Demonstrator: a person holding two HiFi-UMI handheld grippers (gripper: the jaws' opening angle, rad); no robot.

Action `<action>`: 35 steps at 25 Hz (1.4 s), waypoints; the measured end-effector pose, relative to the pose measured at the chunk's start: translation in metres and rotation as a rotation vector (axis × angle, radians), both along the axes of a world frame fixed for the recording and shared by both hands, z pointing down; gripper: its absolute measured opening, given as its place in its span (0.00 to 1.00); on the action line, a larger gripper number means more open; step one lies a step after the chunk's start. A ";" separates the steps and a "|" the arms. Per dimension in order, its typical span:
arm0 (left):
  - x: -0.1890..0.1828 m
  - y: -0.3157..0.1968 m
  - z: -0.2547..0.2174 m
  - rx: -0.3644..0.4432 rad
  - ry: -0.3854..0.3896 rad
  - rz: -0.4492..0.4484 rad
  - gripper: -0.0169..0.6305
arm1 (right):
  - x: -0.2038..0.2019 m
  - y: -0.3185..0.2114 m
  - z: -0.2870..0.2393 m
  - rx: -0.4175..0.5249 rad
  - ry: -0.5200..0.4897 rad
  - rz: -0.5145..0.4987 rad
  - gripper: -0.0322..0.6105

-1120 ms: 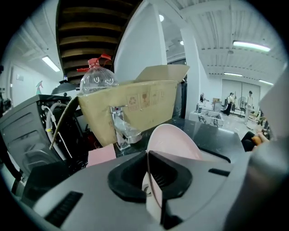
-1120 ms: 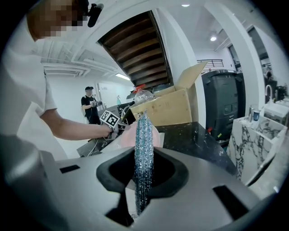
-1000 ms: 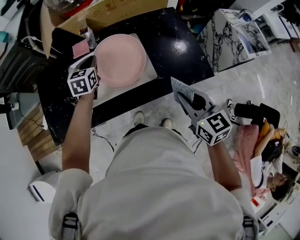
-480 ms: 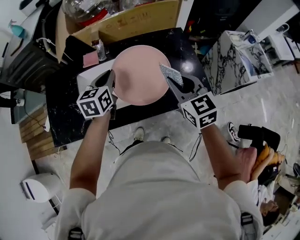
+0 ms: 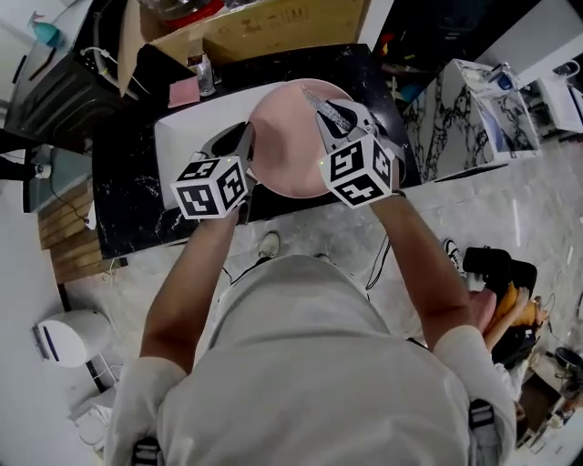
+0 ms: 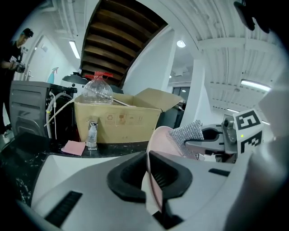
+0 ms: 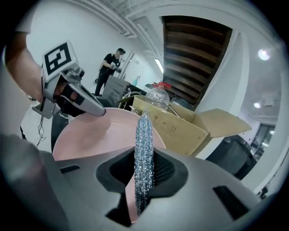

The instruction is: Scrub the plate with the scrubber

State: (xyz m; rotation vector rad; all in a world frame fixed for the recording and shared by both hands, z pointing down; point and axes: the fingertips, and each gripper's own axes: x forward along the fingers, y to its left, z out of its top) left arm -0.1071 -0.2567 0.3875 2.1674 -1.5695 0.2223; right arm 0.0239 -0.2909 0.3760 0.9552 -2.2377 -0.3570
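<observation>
Left hand-held gripper [image 5: 244, 146] clamped on pink plate [image 5: 287, 136] rim; right hand-held gripper [image 5: 330, 118] clamped on steel scrubber [image 7: 144, 144] over plate face; cardboard box [image 5: 273, 27] behind plate, print too small to read

plate [image 5: 282, 150]: pale pink, plain | scrubber [image 7: 144, 144]: silver, glittery mesh | counter [image 5: 127, 200]: black, white-flecked | board [image 5: 187, 136]: white | box [image 5: 273, 27]: brown cardboard | left gripper [image 6: 148, 155], right gripper [image 7: 144, 155]: grey bodies, black fingers [image 6: 128, 180], white cubes with black square markers | floor [image 5: 510, 209]: pale grey, dark-veined | shirt [image 5: 310, 364]: off-white

One pink plate [image 5: 287, 155]; one scrubber [image 5: 325, 106]; one cardboard box [image 5: 273, 23]; one small bottle [image 5: 204, 73]; one pink pad [image 5: 182, 92]; one clear jug [image 6: 97, 92].
</observation>
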 end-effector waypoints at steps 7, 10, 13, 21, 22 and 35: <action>0.011 0.001 0.005 -0.018 0.036 0.016 0.07 | -0.025 0.007 0.014 0.062 0.094 -0.069 0.17; 0.014 0.001 0.007 -0.032 0.047 0.019 0.07 | -0.036 0.017 0.020 0.058 0.106 -0.114 0.17; 0.018 0.002 0.006 -0.037 0.054 0.022 0.08 | -0.044 0.028 0.024 0.047 0.113 -0.160 0.17; 0.016 0.001 0.002 -0.034 0.085 0.003 0.08 | -0.062 0.071 0.047 0.009 0.144 -0.297 0.17; 0.015 0.002 0.002 -0.034 0.091 -0.002 0.08 | -0.064 0.079 0.051 0.000 0.148 -0.319 0.17; 0.007 0.010 -0.003 -0.024 0.097 -0.020 0.07 | -0.032 0.080 0.026 0.049 0.139 -0.296 0.17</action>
